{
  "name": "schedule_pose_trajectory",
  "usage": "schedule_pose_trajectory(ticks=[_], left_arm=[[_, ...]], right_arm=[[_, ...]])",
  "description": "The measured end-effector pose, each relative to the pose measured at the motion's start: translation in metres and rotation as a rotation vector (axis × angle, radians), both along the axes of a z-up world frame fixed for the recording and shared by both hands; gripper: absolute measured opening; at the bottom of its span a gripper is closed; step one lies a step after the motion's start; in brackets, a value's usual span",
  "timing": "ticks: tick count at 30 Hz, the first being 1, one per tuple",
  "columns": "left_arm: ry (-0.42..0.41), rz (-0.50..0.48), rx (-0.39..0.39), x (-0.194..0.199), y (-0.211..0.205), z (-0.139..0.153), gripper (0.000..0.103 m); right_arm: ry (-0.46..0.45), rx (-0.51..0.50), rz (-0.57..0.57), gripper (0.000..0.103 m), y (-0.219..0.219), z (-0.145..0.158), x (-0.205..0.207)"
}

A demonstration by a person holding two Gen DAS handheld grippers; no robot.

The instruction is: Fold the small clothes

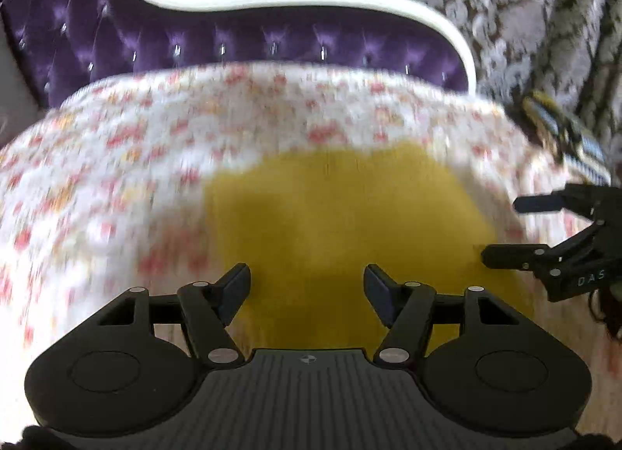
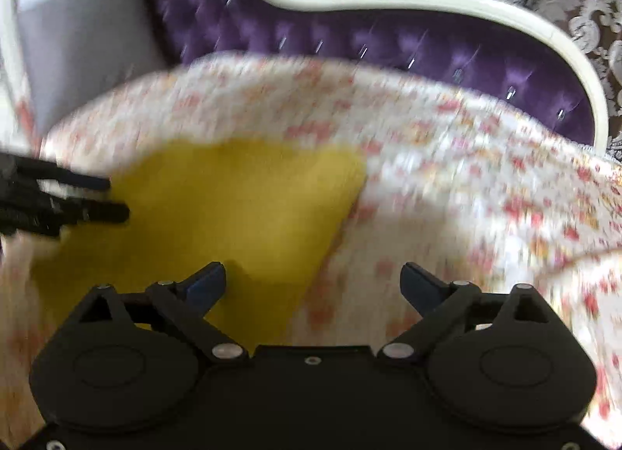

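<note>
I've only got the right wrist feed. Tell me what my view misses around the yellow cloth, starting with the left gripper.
Observer: The left gripper is open and empty, its fingers over the yellow cloth.
Operator: Report my own gripper from outside.
Observer: The right gripper is open too, one finger at the cloth's right edge.
Operator: Check for other clothes.
Observer: A striped item lies at the bed's right edge, beyond your gripper. It is too blurred to identify.
</note>
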State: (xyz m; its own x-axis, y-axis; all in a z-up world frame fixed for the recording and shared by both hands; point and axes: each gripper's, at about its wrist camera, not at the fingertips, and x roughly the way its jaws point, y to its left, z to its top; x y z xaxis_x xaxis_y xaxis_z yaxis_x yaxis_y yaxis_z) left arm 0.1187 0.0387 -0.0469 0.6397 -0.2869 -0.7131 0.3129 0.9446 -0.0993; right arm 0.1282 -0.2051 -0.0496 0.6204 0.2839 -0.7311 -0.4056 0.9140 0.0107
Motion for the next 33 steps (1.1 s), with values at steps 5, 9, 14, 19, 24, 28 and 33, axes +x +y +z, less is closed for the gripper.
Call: schedule_pose_trajectory(ticks=[5,9,14,19,24,28,33], left_arm=[[0.059,0.033,0.000,-0.042,0.010,-0.013,0.063],[0.020,0.126,-0.046,-0.062,0.020,0.005,0.074],[-0.038,0.244,-0.111,-0.080,0.015,0.028,0.097],[-0.052,0.276,-0.136,-0.098,0.003,0.039,0.099],[-0.075,0.276,-0.110,-0.115,-0.009,0.049,0.099],[-0.083,0.297,-0.061,-0.122,-0.019,0.056,0.098],[-0.089,0.342,0.089,-0.126,-0.036,0.063,0.098]], right_arm=[[0.028,-0.055,0.023,0.097,0.000,-0.006,-0.044],[-0.032,0.014,-0.053,0.103,-0.008,0.015,-0.065],[-0.075,0.088,-0.133,0.103,-0.006,0.035,-0.084],[-0.084,0.084,-0.153,0.103,0.002,0.041,-0.102],[-0.071,0.120,-0.160,0.103,0.002,0.043,-0.117],[-0.078,0.130,-0.175,0.103,0.004,0.048,-0.127],[-0.116,0.112,-0.203,0.103,0.005,0.058,-0.134]])
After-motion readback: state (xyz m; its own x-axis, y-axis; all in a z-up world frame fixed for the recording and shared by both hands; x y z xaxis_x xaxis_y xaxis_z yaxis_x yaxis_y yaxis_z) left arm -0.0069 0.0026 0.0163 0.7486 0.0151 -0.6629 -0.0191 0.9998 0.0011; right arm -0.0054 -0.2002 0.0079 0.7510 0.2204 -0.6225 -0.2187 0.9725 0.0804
